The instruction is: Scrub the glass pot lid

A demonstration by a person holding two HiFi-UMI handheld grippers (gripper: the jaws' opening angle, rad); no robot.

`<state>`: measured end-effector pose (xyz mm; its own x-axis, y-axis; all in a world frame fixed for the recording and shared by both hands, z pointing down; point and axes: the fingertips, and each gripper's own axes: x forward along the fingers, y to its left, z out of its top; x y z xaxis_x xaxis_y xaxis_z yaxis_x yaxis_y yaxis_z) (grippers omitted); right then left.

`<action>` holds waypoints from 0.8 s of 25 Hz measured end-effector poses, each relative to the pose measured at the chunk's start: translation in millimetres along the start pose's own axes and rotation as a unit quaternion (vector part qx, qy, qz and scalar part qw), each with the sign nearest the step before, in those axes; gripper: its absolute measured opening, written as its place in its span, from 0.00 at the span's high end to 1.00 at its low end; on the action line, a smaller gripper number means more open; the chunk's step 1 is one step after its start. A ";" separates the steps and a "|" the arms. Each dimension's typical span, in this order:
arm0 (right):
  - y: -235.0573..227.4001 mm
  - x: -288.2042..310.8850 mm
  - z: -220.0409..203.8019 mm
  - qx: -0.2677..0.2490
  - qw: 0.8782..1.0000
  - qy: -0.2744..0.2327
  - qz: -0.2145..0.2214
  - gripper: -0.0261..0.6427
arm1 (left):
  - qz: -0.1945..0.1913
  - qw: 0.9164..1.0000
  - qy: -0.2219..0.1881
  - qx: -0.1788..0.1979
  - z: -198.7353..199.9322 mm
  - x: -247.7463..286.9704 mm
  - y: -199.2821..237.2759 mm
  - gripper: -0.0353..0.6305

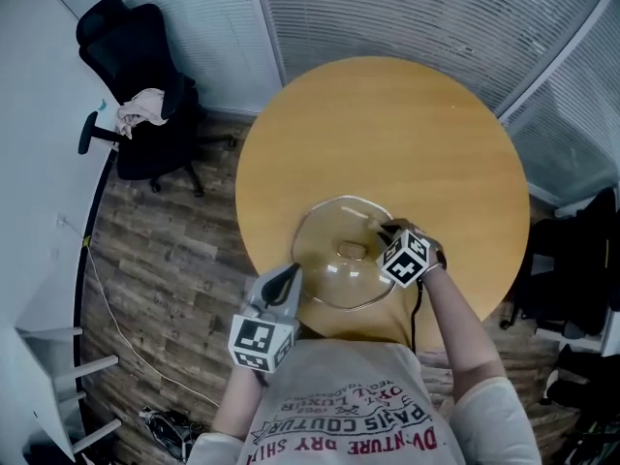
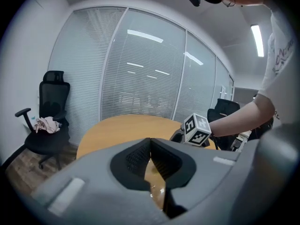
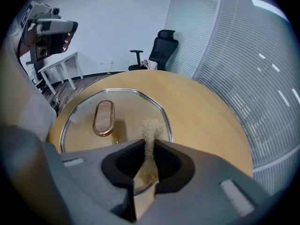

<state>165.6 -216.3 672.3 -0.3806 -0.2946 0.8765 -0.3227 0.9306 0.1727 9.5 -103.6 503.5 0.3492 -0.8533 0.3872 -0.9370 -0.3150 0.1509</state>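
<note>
The glass pot lid, with its oval metal handle, lies flat on the round wooden table, near the front edge. My left gripper sits at the lid's near-left rim, its jaws pressed together on that rim. My right gripper is over the lid's right side, shut on a tan scrub pad that pokes out past the jaws. In the right gripper view the pad's tip rests just inside the lid's metal rim, right of the handle.
A black office chair with a cloth on it stands at the far left by the blinds. More dark chairs are at the right. A white desk and a floor cable lie to the left.
</note>
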 end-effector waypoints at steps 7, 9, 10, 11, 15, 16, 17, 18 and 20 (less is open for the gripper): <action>-15.0 35.0 24.1 -0.103 0.995 -0.007 0.010 0.87 | 0.050 0.998 -0.030 0.004 9.2 -14.1 4.9 0.94; -14.8 42.5 24.7 -0.119 0.993 0.000 0.016 0.87 | 0.060 0.998 -0.029 0.003 7.8 -19.6 6.2 0.94; -14.3 45.1 24.0 -0.126 0.992 0.004 0.019 0.87 | 0.064 0.998 -0.026 0.004 6.2 -21.7 6.7 0.94; -13.2 46.9 23.3 -0.132 0.991 0.005 0.021 0.87 | 0.067 0.997 -0.024 0.004 4.3 -23.7 7.5 0.94; -7.6 46.5 22.8 -0.147 0.989 0.001 0.027 0.87 | 0.072 0.997 -0.018 -0.005 0.4 -27.5 9.9 0.94; -6.5 45.6 22.2 -0.147 0.989 0.003 0.029 0.87 | 0.071 0.997 -0.017 -0.007 0.5 -26.9 9.8 0.94; -5.6 44.6 20.9 -0.147 0.989 0.004 0.030 0.87 | 0.069 0.997 -0.016 -0.008 0.9 -25.6 9.4 0.94; -4.9 43.5 18.9 -0.146 0.989 0.006 0.030 0.87 | 0.066 0.998 -0.015 -0.006 1.2 -24.1 8.5 0.94; -3.7 40.7 13.4 -0.146 0.989 0.008 0.025 0.87 | 0.058 0.998 -0.014 -0.001 1.7 -21.0 6.3 0.94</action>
<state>139.7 -234.7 701.3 -0.3749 -0.2447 0.8942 -0.0394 0.9679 0.2483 -3.7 -88.3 494.7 0.2377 -0.8953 0.3767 -0.9712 -0.2125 0.1078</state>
